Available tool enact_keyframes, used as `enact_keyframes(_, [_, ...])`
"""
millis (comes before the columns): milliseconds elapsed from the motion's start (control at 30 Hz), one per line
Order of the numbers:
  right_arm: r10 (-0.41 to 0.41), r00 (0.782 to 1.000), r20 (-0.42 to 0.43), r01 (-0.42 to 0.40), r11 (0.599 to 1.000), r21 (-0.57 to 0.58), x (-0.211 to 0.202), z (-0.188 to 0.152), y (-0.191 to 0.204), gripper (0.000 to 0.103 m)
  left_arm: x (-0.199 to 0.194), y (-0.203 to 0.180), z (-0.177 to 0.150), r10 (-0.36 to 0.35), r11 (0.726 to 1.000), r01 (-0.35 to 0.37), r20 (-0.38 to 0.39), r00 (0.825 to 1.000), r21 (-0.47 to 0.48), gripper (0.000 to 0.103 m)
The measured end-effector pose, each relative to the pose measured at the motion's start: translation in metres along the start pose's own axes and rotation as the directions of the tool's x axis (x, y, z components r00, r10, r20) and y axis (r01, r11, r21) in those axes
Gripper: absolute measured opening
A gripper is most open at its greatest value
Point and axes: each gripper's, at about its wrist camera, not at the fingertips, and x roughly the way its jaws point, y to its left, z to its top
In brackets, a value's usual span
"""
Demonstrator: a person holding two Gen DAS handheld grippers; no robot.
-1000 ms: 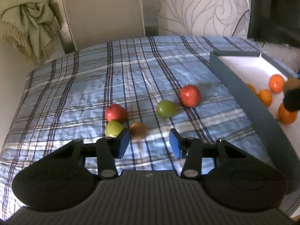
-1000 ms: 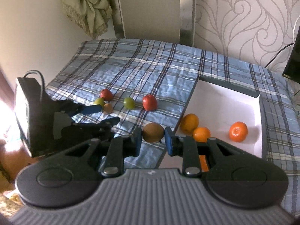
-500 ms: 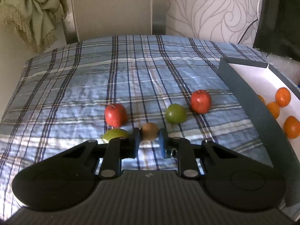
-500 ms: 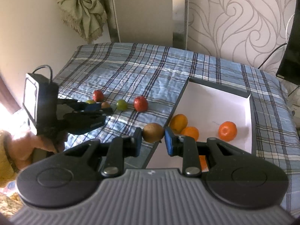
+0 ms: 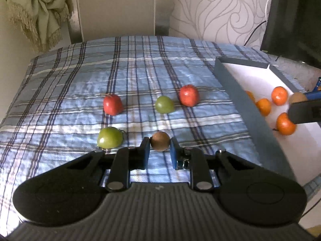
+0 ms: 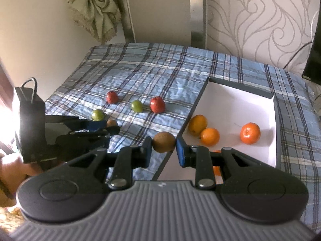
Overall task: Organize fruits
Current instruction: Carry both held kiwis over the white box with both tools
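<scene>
Brown, round, matte kiwis (image 5: 160, 143) — one pinched in each closed claw (image 6: 164, 145).

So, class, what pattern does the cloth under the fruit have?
The cloth is blue plaid with dark and white stripes, clearest in the right wrist view.

Quick count: two round red apples (image 5: 112, 104) (image 5: 189, 95) and two round green apples (image 5: 110, 137) (image 5: 164, 104) on the blue plaid cloth. Two brown fuzzy kiwis (image 5: 160, 141) (image 6: 163, 142), one pinched in each gripper. Four oranges (image 6: 250, 133) (image 6: 209, 136) (image 6: 197, 125) (image 6: 216, 169) in the one grey-walled white tray (image 6: 230, 100), the fourth mostly hidden. That's ten fruits total.
</scene>
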Motion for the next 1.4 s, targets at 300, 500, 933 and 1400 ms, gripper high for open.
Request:
enact_keyframes(300, [-0.001,1.000,0.022,0.000,1.000,0.022,-0.010,-0.009,-0.010,0.029,-0.021,-0.032,-0.001,-0.025,0.997,0.022,0.037,0.999,0.071,0.025])
enact_keyframes(500, [-0.029,0.998,0.050,0.027,0.998,0.049,-0.024,-0.014,-0.020,0.029,-0.028,-0.047,0.006,-0.049,0.995,0.044,0.053,0.997,0.094,0.025])
enact_keyframes(933, [-0.086,0.995,0.047,0.082,0.993,0.081,-0.041,-0.028,-0.036,0.029,-0.045,-0.076,0.004,-0.118,0.987,0.106,0.091,0.989,0.123,0.025])
enact_keyframes(1400, [-0.111,0.992,0.060,0.103,0.988,0.118,-0.051,-0.035,-0.046,0.029,-0.048,-0.098,0.016,-0.151,0.971,0.129,0.098,0.984,0.201,0.025])
